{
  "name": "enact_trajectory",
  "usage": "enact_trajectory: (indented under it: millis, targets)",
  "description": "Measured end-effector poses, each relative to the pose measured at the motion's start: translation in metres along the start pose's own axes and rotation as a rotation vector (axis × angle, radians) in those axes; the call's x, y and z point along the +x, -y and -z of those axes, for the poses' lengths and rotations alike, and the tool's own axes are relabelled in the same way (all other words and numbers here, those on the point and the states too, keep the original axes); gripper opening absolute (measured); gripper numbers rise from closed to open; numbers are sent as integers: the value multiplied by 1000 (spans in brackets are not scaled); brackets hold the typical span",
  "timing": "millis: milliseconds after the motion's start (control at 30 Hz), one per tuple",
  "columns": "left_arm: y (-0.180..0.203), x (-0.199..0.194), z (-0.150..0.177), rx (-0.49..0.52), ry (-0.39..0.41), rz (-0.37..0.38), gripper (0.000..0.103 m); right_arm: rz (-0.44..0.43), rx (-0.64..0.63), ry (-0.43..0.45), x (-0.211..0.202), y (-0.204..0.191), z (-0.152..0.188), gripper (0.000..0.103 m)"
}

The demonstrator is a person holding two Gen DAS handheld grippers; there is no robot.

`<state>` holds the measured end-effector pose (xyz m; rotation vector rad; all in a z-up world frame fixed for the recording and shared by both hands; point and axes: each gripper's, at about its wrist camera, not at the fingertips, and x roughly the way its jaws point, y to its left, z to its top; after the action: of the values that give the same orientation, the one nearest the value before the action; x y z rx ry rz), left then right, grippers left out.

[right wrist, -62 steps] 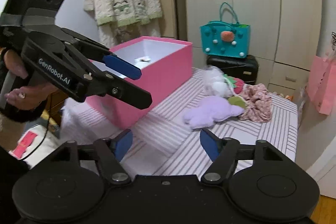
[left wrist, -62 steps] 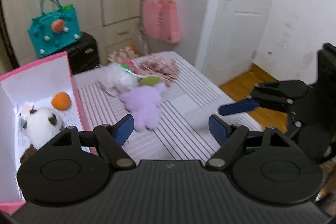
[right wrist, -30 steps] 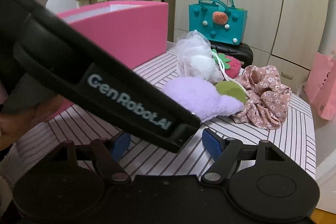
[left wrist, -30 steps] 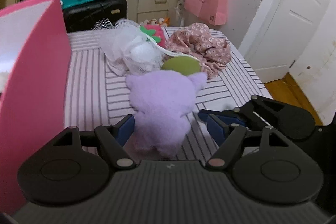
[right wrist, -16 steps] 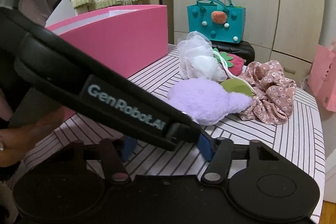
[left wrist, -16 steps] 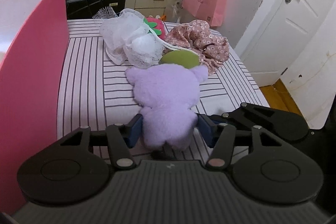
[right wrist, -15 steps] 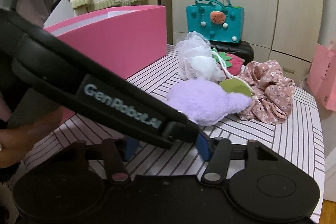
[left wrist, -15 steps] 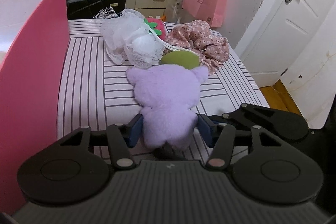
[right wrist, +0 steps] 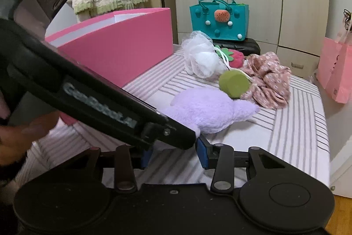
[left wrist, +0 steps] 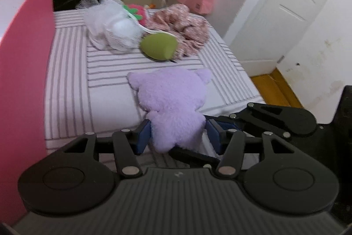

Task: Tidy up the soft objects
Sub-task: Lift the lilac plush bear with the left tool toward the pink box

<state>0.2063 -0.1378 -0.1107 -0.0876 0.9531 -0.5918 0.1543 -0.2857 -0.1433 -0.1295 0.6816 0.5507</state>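
Squeezing the purple plush toy (left wrist: 171,100) at its near end, my left gripper (left wrist: 178,136) has both blue pads pressed into the fur, though the jaws are easing apart a touch. The toy lies flat on the striped bed (left wrist: 72,85), its long axis running straight away from my left camera: legs toward me between the pads, head and two ears at the far end, pointing at the pile of other soft things. From my right camera the same toy (right wrist: 209,109) stretches across the view, head toward the right.

My right gripper (right wrist: 173,154) sits low over the bed with its jaws closing. The left tool's black arm crosses in front of them, so I cannot tell whether they pinch anything; the toy's near end is just above them, hidden behind that arm.

Beyond the toy's head, apart from it, there is a green round cushion (left wrist: 158,47), touching a white mesh puff (left wrist: 112,25) on one side and a flowered pink cloth (left wrist: 182,25) on the other. A red strawberry toy (right wrist: 236,56) peeks out behind them.

The pink box (right wrist: 118,47) stands on the bed to the left of the toy, near but not touching it. A hand (right wrist: 24,136) grips the left tool at the right camera's left edge.
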Motion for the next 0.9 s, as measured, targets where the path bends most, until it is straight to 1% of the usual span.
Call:
enact_trajectory:
  millis: [33,100,167,233,267,400,500,533,567,667,900]
  targets:
    - [0,-2,0,-3,0,19,56,11,-11,-11,-2,0,2,48]
    - [1,-6,-2,-9,26,20,60,50,-21,-23,-6,2,6,54]
    - [1,-8,-3,-3,66,-5,64,91,-11,-31,-10,7,9,68]
    - [-2,-6,-4,-13,90,-19,65,122,2,-20,-14,11,13,75]
    - [-5,-3,-6,-22,89,-22,65,129,5,-10,-17,12,14,77]
    - [-12,10,-7,-50,74,-33,63,91,12,9,-16,13,11,80]
    - [-14,15,-5,-62,67,-14,61,80,-6,8,-9,8,9,80]
    - [-13,16,-4,-61,67,-9,58,83,-14,9,-7,7,8,80]
    - [-12,17,-3,-58,67,-9,52,88,-20,11,-3,5,7,82]
    - [-9,20,-1,-41,62,-10,44,111,-35,12,4,3,7,84]
    - [-4,19,2,-8,66,-18,42,101,-16,26,6,5,7,84]
